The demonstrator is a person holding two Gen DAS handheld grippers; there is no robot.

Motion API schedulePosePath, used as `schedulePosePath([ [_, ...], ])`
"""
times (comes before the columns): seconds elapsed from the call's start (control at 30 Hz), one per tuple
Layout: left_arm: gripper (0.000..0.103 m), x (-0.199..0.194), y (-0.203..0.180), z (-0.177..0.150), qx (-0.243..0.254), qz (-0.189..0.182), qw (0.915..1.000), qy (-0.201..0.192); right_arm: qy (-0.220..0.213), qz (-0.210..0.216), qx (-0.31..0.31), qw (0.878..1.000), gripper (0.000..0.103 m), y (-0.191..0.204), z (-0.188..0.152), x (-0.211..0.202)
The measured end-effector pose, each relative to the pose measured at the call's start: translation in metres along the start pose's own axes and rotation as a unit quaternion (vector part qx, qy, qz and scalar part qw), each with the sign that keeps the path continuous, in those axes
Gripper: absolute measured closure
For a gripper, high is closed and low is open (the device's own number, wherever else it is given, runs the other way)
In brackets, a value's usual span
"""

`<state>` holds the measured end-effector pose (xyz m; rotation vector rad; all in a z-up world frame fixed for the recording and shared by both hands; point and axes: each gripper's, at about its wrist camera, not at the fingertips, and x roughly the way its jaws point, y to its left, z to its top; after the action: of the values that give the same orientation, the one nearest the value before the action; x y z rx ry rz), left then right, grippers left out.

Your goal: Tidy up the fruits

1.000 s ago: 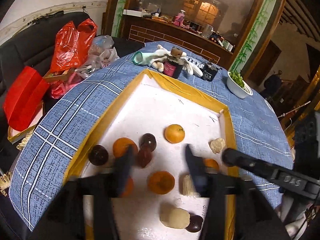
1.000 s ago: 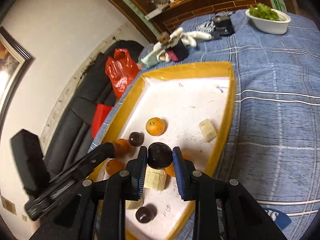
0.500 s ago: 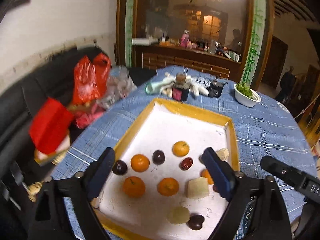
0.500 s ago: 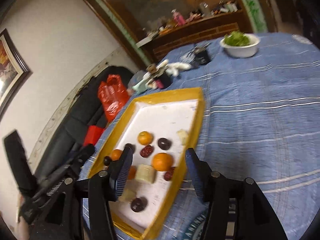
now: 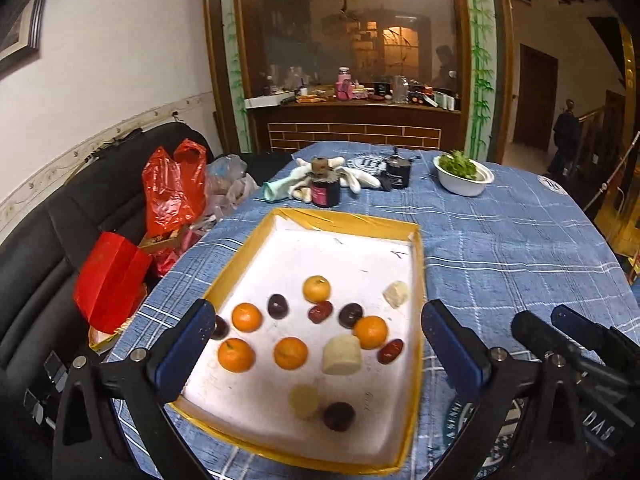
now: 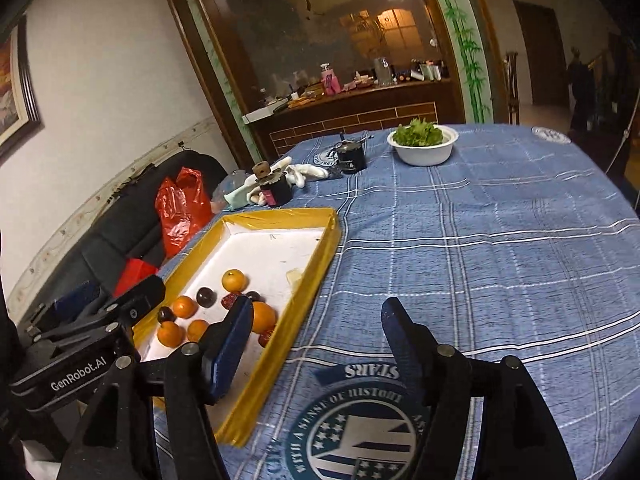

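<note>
Both grippers have pulled back, open, above the tray [image 5: 418,264].

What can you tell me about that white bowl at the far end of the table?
The bowl is white, round and fairly deep, with a thin rolled rim; it looks like paper or foam, though I cannot be sure. It stands upright on the blue checked tablecloth at the far end, filled to a mound with leafy greens. Nothing else touches it. A dark jar stands to its left, apart from it. In the left camera it shows beyond the tray's far right corner.
</note>
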<state>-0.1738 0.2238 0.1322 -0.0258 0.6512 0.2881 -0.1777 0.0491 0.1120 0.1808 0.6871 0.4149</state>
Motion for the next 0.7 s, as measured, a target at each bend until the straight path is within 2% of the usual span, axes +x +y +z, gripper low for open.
schedulePosePath([
  [0.17,0.0,-0.005,-0.01,-0.002,0.008,-0.003,1.0,0.002,-0.005,-0.006,0.001,1.0,0.027,-0.005,-0.005,-0.009],
  [0.7,0.0,-0.006,-0.018,-0.005,0.006,-0.017,0.9998,0.008,0.0,-0.034,0.011,0.999,0.024,-0.018,-0.014,-0.01],
])
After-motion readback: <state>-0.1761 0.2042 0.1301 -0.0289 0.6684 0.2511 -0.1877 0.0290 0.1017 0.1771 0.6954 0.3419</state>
